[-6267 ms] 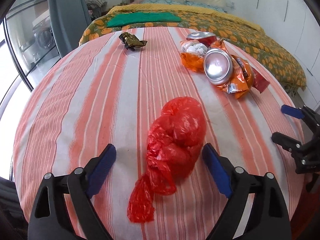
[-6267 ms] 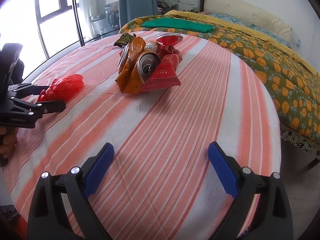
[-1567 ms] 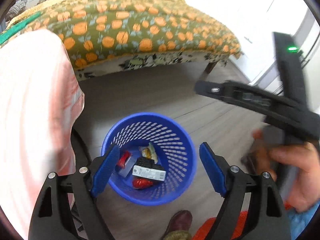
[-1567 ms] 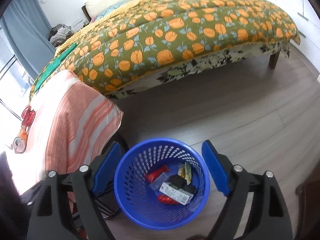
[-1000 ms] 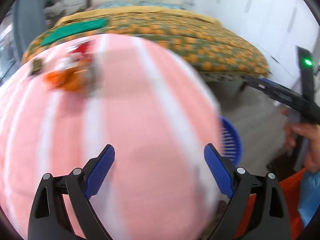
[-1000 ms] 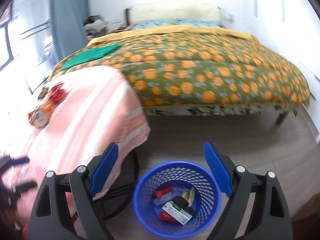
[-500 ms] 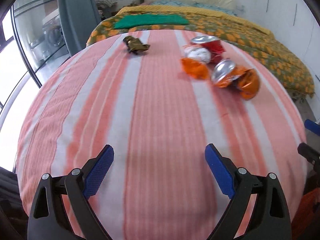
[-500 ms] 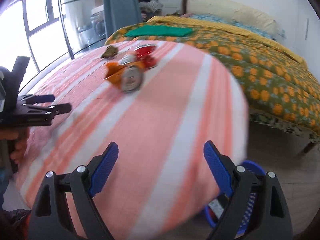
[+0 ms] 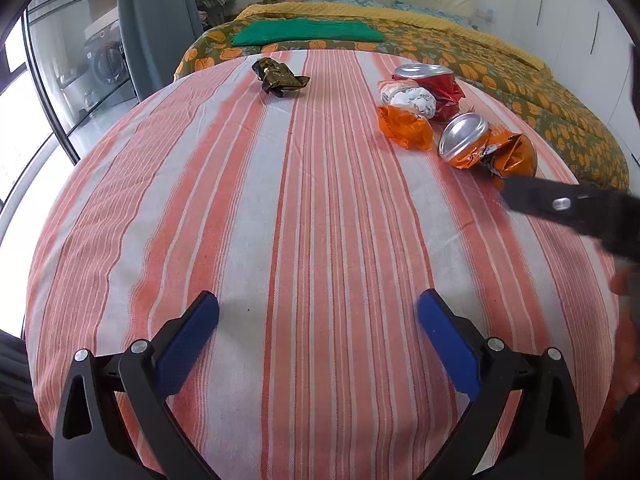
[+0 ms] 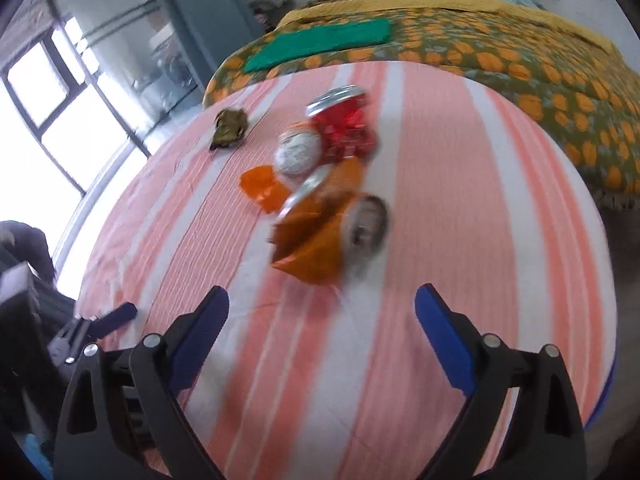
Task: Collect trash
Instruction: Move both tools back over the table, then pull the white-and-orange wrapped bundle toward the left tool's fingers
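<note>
woven matt cloth (image 9: 248, 208) (striped); shiny metal cans (image 9: 464, 136), glossy foil wrappers (image 9: 404, 128).

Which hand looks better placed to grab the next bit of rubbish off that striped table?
Probably the right. The right gripper, jaws opening and empty, points straight at the orange wrapper with the can just ahead; the left gripper faces only bare cloth.

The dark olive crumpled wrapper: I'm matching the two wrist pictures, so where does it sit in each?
Left wrist view: the dark olive wrapper lies upper centre-left, at the far side of the striped tablecloth.
Right wrist view: the wrapper lies upper left, left of the trash pile.
Shared landmark: the crushed red can, to its right in both.
</note>
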`<state>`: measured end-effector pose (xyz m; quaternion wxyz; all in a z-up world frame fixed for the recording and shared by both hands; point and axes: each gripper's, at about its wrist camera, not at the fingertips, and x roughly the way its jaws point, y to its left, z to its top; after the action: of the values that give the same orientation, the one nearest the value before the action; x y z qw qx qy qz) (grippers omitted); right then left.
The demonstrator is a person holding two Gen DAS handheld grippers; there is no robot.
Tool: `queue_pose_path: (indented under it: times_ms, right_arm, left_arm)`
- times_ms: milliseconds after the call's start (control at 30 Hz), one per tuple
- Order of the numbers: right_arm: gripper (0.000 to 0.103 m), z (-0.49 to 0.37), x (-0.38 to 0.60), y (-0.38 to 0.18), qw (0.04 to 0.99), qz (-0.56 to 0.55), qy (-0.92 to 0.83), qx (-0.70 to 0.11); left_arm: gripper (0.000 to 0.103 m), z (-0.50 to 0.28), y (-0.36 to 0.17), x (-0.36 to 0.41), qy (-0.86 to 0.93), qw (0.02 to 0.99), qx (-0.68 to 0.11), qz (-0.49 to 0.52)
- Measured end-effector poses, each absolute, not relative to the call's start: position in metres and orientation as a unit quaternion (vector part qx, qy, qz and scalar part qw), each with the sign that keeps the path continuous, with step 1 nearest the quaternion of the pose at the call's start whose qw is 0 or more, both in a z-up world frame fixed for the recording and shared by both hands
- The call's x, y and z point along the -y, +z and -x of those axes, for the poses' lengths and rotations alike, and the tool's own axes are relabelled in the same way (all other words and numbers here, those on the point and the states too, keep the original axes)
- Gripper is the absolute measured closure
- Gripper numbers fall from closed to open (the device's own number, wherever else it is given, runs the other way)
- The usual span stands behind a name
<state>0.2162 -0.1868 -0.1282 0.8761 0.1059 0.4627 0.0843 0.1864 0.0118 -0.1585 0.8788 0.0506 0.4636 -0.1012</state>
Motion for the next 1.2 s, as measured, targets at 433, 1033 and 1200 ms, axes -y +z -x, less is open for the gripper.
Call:
queue_pose_path:
  times_ms: [433, 1033, 1200]
  right_arm:
    - [0.025, -0.204, 0.256, -0.133, 0.896, -0.048, -0.013, -0.441]
    - [0.011, -0.194, 0.208, -0.157, 0.889, 0.013, 0.074, -0.452]
    - [0.011, -0.193, 0.208, -0.157, 0.889, 0.013, 0.073, -0.451]
  left_arm:
    - [0.005, -0.188, -0.159, -0.012, -0.102, 0.879, -0.463, -0.05]
    - [0.005, -0.188, -0.158, -0.012, -0.107, 0.879, -0.462, -0.048]
    - [0.005, -0.213, -0.146, -0.011, -0.158, 0.88, -0.449, -0.011]
